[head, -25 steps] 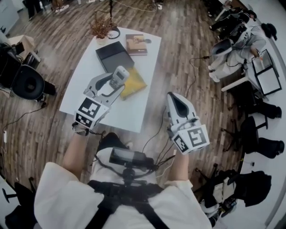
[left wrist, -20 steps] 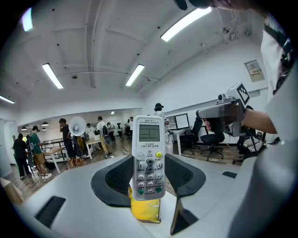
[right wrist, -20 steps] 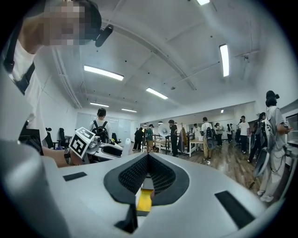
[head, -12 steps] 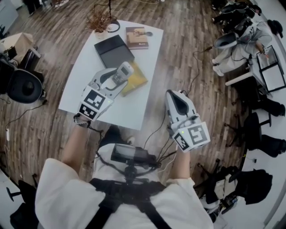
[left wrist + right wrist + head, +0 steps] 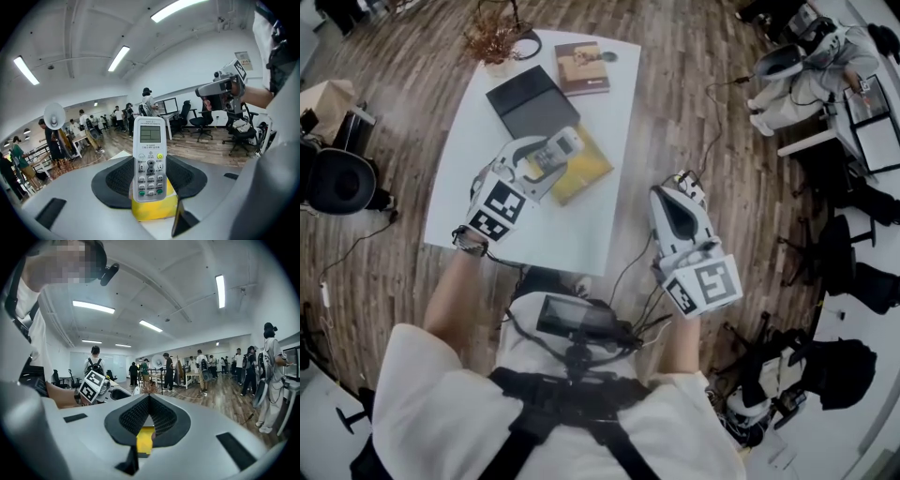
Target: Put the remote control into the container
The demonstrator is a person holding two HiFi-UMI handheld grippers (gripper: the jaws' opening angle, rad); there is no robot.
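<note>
A white remote control [image 5: 553,150] with a small screen and rows of buttons stands up between the jaws of my left gripper [image 5: 546,156], which is shut on its lower half. In the left gripper view the remote [image 5: 150,159] rises from the dark pads [image 5: 115,180]. It hangs over the left part of a flat yellow item [image 5: 586,171] on the white table [image 5: 548,230]. Behind that lies a black rectangular box [image 5: 528,101]. My right gripper [image 5: 682,186] is shut and holds nothing, off the table's right edge over the floor.
A brown book [image 5: 581,67] and a dried plant [image 5: 492,42] sit at the table's far end. A black chair [image 5: 342,183] stands at the left. A seated person [image 5: 797,80] and desks are at the right. Cables [image 5: 628,267] trail on the wood floor.
My left gripper has carried the remote forward and lower, over the yellow item. The right gripper has drifted a little forward and down, still shut.
</note>
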